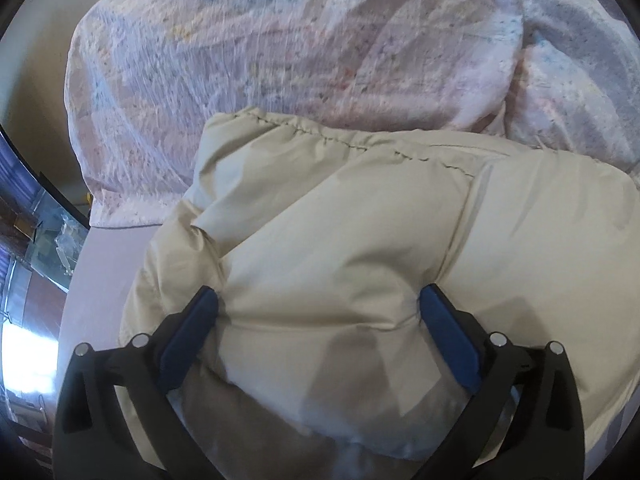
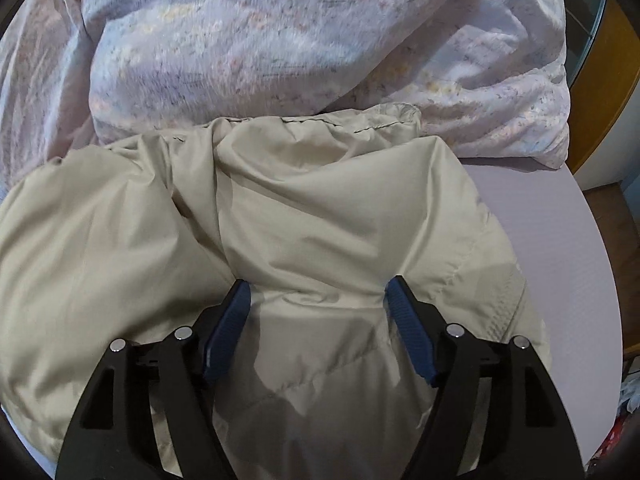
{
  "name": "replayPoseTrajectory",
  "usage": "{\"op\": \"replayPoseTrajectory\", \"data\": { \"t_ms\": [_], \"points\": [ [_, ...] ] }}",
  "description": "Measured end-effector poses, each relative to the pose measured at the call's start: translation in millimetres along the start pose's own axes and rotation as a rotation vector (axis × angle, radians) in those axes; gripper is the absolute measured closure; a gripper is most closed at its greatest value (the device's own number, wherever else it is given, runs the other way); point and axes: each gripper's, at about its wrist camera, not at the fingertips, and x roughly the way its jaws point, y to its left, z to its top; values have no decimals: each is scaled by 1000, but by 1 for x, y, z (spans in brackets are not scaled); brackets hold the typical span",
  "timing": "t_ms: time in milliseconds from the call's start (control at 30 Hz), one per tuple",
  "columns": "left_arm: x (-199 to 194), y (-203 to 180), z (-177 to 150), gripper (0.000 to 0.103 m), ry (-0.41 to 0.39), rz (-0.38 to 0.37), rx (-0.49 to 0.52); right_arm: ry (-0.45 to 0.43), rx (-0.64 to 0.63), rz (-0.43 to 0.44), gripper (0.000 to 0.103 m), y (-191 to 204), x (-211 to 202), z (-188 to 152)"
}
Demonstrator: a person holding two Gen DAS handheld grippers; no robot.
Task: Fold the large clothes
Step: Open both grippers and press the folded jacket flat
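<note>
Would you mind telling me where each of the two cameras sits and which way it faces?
Left wrist: sits on the left gripper, looking steeply down at the beige jacket; its open jaws press into the padding.
Right wrist: sits on the right gripper, looking steeply down at the jacket's other side; its open jaws show likewise.
Both share the jacket, the flowered duvet behind it and the lilac sheet.

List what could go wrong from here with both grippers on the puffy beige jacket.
1. Left gripper and right gripper stand open, pads dug into the puffy beige jacket; closing may pinch only the slick shell, which may slip.
2. The floral duvet touches the jacket's far edge and may snag in a fold.
3. The mattress edge is close, so the jacket may slide off.
</note>
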Motion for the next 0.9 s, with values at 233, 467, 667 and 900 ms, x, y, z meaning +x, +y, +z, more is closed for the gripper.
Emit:
{"op": "replayPoseTrajectory", "data": {
  "t_ms": [233, 467, 667, 900],
  "points": [
    [19, 5, 1, 2, -8, -8, 2, -33, -10, -18, 24, 1, 5, -2],
    [36, 8, 2, 2, -23, -21, 1, -74, -26, -43, 21, 1, 10, -5],
    [49, 10, -1, 2, -40, -31, -8, -97, -39, -61, 19, 16, 4, -7],
    [53, 20, -6, 2, -67, -35, -15, -141, -51, -84, 17, 24, 5, -11]
  ]
}}
